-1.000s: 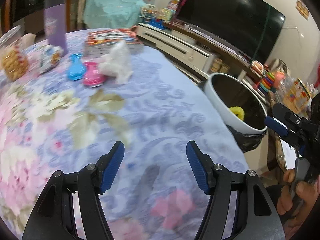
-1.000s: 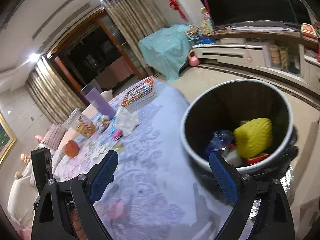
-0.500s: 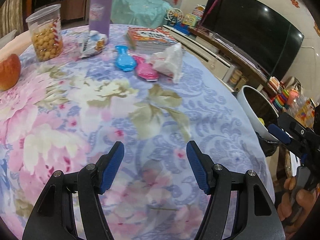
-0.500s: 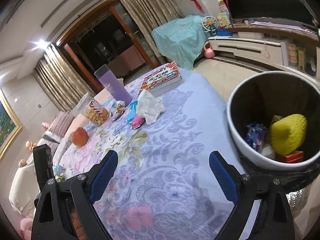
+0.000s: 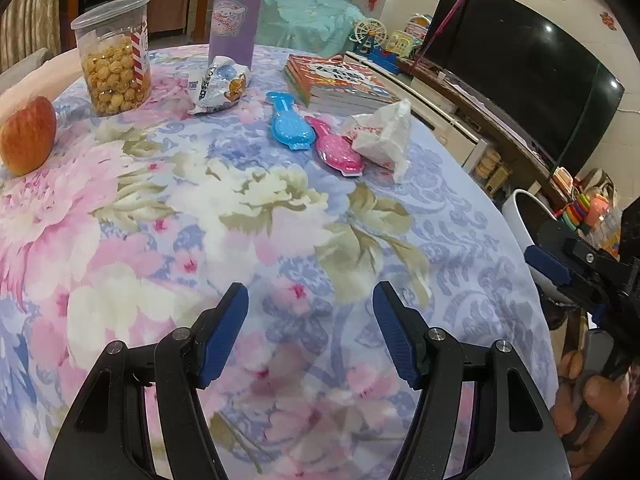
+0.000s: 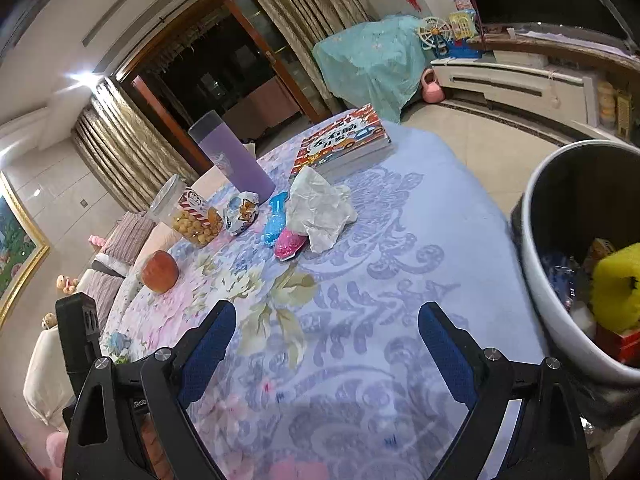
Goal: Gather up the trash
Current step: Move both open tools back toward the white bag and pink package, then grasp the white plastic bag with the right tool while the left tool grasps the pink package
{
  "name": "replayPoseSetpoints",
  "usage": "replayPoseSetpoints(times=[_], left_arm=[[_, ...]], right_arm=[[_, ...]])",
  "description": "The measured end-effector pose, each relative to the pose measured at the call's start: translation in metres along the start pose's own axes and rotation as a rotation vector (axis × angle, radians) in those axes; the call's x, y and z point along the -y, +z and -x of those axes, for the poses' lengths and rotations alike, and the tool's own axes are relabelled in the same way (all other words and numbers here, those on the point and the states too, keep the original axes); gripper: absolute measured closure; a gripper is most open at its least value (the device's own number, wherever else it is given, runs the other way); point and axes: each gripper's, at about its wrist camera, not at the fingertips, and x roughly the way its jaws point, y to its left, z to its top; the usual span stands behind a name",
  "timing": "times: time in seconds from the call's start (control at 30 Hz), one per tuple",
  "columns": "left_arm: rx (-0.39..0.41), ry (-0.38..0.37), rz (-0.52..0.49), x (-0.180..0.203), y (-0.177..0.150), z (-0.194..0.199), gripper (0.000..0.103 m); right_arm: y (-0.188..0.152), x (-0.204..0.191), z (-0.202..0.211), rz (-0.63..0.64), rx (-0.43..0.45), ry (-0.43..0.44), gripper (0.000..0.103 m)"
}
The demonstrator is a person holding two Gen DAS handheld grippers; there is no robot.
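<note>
A crumpled white tissue [image 5: 384, 136] [image 6: 320, 208] lies on the floral tablecloth [image 5: 240, 216], touching a pink fish-shaped wrapper [image 5: 336, 152] [image 6: 289, 243] beside a blue one [image 5: 289, 125] [image 6: 274, 218]. A crinkled snack packet [image 5: 219, 85] [image 6: 241, 213] sits farther back. The white trash bin [image 6: 548, 304] [image 5: 520, 220] stands off the table's right edge, holding a yellow sponge [image 6: 618, 286] and wrappers. My left gripper [image 5: 311, 320] is open over the near tablecloth, empty. My right gripper [image 6: 326, 338] is open too, empty, left of the bin.
On the table stand a popcorn jar [image 5: 114, 74], a purple tumbler [image 5: 236, 12], an apple [image 5: 27, 134] and a stack of books [image 5: 340, 84]. A TV and low cabinet [image 5: 520, 80] line the right wall. A hand [image 5: 592, 396] holds the right gripper at the far right.
Both cameras swung left, away from the bin and toward the table's middle. The tissue and wrappers now sit closer to centre; the bin slid to the right edge. Both grippers stayed open.
</note>
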Motion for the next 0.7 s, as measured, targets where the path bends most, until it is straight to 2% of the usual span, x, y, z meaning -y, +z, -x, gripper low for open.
replayPoseSetpoints(times=[0.7], left_arm=[[-0.036, 0.001, -0.045, 0.004, 0.050, -0.050, 0.037]], right_arm=[[0.066, 0.004, -0.097, -0.043, -0.075, 0.060, 0.009]])
